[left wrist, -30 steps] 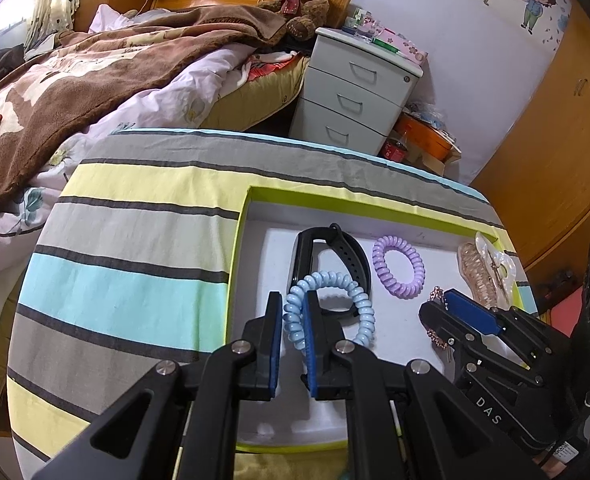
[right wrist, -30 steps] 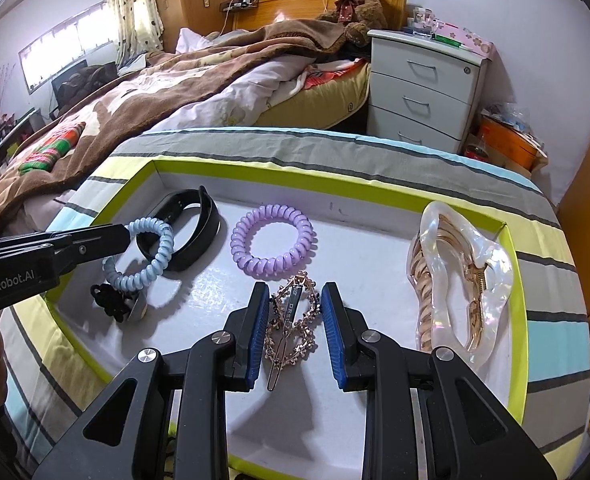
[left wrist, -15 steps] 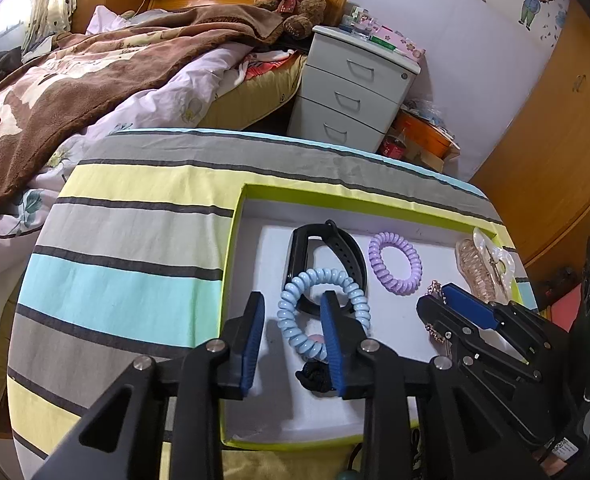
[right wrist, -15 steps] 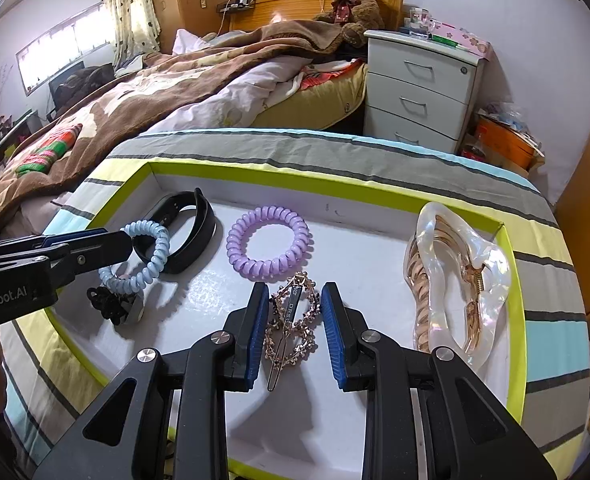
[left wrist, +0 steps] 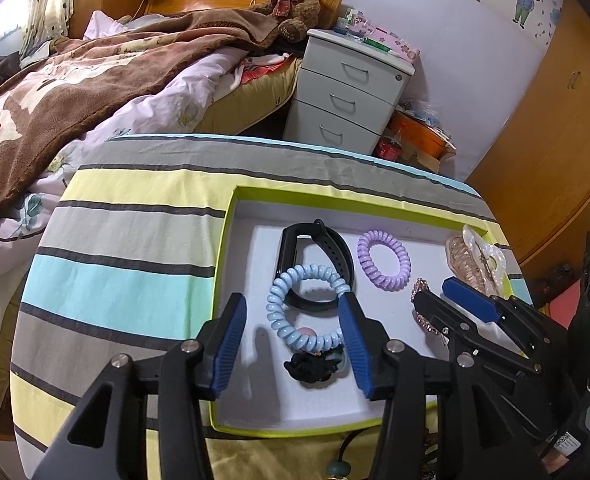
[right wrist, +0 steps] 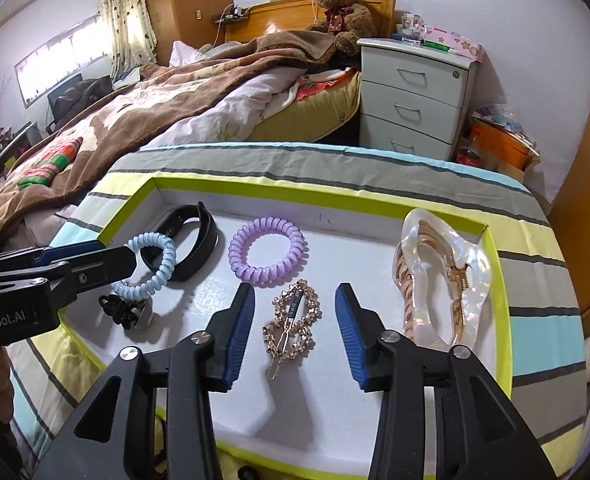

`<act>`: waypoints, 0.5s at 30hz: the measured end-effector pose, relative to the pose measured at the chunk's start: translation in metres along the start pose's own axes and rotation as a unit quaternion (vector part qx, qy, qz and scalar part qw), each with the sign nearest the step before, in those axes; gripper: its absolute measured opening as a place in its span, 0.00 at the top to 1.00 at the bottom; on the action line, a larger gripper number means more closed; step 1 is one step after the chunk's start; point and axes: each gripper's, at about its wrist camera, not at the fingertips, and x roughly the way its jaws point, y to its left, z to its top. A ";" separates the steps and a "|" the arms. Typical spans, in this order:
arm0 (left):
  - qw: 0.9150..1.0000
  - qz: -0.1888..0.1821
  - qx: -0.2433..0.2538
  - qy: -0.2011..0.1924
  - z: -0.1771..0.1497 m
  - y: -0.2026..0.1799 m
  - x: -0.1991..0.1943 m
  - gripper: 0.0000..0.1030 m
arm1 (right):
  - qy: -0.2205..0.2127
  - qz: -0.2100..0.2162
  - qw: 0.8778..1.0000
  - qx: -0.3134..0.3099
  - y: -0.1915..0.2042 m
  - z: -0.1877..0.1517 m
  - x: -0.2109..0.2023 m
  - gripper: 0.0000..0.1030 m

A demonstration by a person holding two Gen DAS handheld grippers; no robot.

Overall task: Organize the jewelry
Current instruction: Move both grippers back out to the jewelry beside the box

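A green-rimmed white tray (left wrist: pixel 231 216) (right wrist: pixel 151 184) lies on a striped cloth. In it lie a light blue coil hair tie (left wrist: pixel 287 312) (right wrist: pixel 163 264), a black band (left wrist: pixel 335 252) (right wrist: pixel 199 236), a purple coil tie (left wrist: pixel 383 260) (right wrist: pixel 267 252), a black hair tie with a charm (left wrist: pixel 311 366) (right wrist: pixel 125 312), a gold rhinestone clip (right wrist: pixel 293 320) and a pearly claw clip (right wrist: pixel 443 276) (left wrist: pixel 475 256). My left gripper (left wrist: pixel 293 344) is open, its jaws either side of the blue tie. My right gripper (right wrist: pixel 295 332) is open around the gold clip.
The striped cloth (left wrist: pixel 127 248) covers a round table. A bed with a brown blanket (left wrist: pixel 75 80) lies behind at the left, and a white drawer unit (left wrist: pixel 347 96) stands behind. A wooden wardrobe (left wrist: pixel 555 120) is at the right.
My left gripper let go of the blue coil tie, opened wide and drew back. My right gripper opened wider around the gold clip.
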 end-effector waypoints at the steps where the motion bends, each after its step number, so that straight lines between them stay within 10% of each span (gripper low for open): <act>1: 1.000 0.000 0.001 -0.001 0.000 -0.001 -0.002 0.50 | -0.001 0.001 1.000 0.000 0.001 0.000 -0.001 0.58; 15: 1.000 0.002 0.009 -0.021 -0.010 -0.009 -0.031 0.44 | -0.025 -0.001 1.000 0.001 0.008 -0.007 -0.033 0.57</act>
